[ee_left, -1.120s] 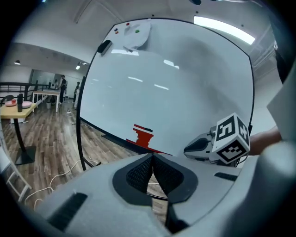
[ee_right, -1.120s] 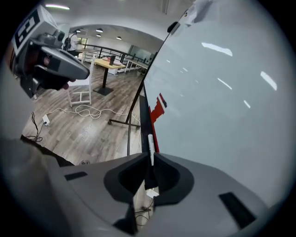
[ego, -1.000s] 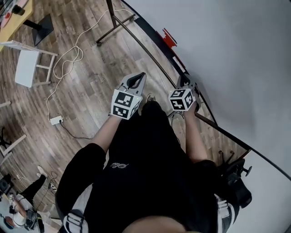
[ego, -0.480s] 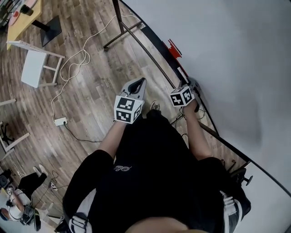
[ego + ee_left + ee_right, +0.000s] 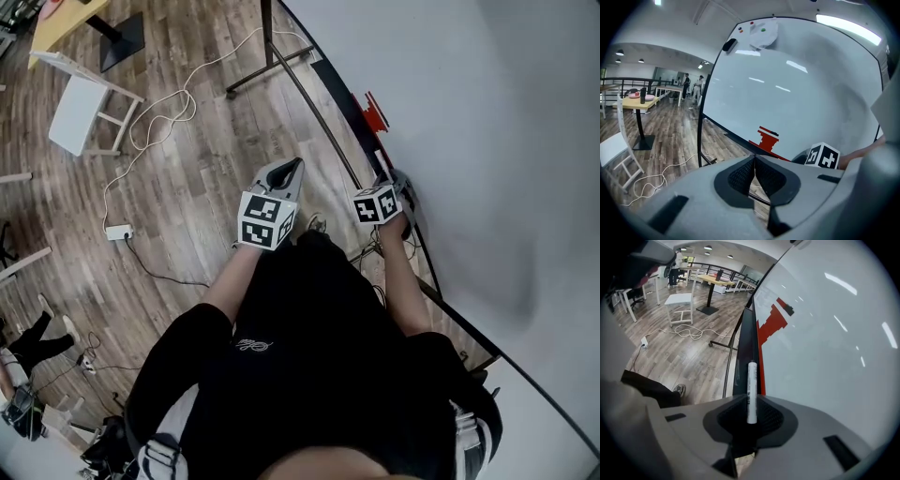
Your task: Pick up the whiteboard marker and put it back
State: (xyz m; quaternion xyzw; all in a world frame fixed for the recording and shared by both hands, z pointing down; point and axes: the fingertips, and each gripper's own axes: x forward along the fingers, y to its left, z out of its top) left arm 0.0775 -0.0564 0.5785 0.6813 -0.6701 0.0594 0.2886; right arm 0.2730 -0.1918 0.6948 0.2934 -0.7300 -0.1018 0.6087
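The white whiteboard marker [image 5: 751, 390] lies lengthwise on the dark tray [image 5: 743, 357] at the foot of the whiteboard [image 5: 487, 122]. My right gripper [image 5: 751, 401] points down at the tray. Its jaws have just been closing, and the pads now press on the marker's near end from both sides. From the head view the right gripper [image 5: 398, 183] sits against the tray and hides the marker. My left gripper [image 5: 292, 167] hovers over the floor left of the board. Its pads [image 5: 754, 159] meet at the tips with nothing between them.
A red block [image 5: 771, 319] sits on the tray farther along. The board's stand leg [image 5: 267, 66] reaches out over the wood floor. A white chair [image 5: 80, 108], a looped cable with a power strip [image 5: 119, 232] and a yellow table [image 5: 66, 19] stand to the left.
The right gripper has sunk toward the tray ledge. The left gripper has drifted slightly sideways and stayed shut. The head view has shifted a little.
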